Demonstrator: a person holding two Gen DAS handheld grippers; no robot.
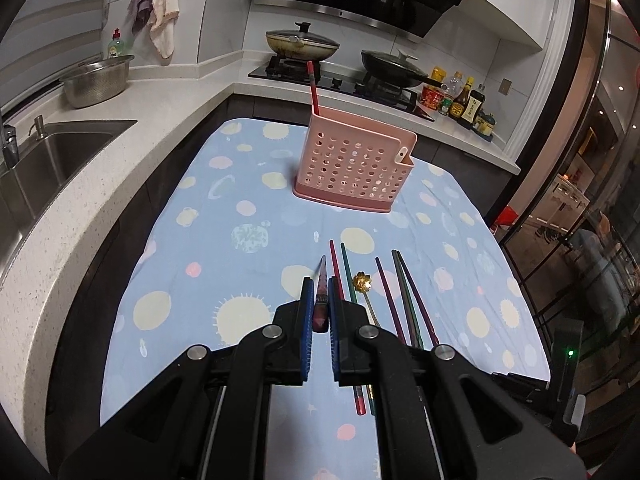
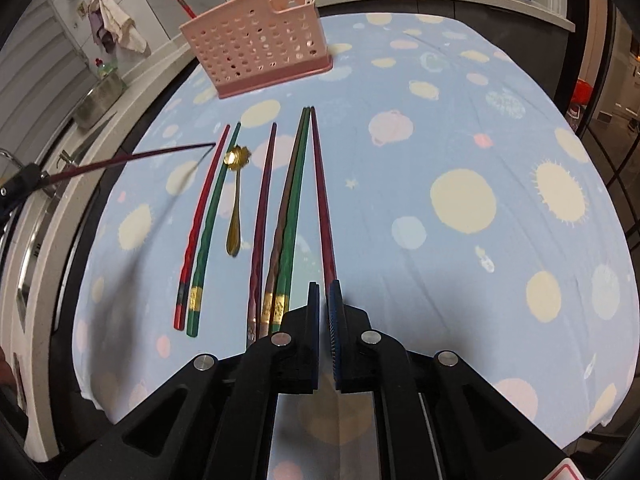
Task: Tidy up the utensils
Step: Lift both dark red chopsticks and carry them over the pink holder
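Chopsticks and a gold spoon lie in a row on the spotted cloth before the pink holder. Only our left-wrist view shows the left gripper clamped on a dark red chopstick; our right gripper closes on the maroon chopstick.

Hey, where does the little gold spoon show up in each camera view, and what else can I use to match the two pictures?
Left wrist view: the gold spoon lies on the tablecloth, right of centre, just beyond the gripper, among the chopsticks.
Right wrist view: the same spoon lies left of centre, between the green chopstick and the purple one.
Shared landmark: the pink holder stands at the far end of the cloth in both.
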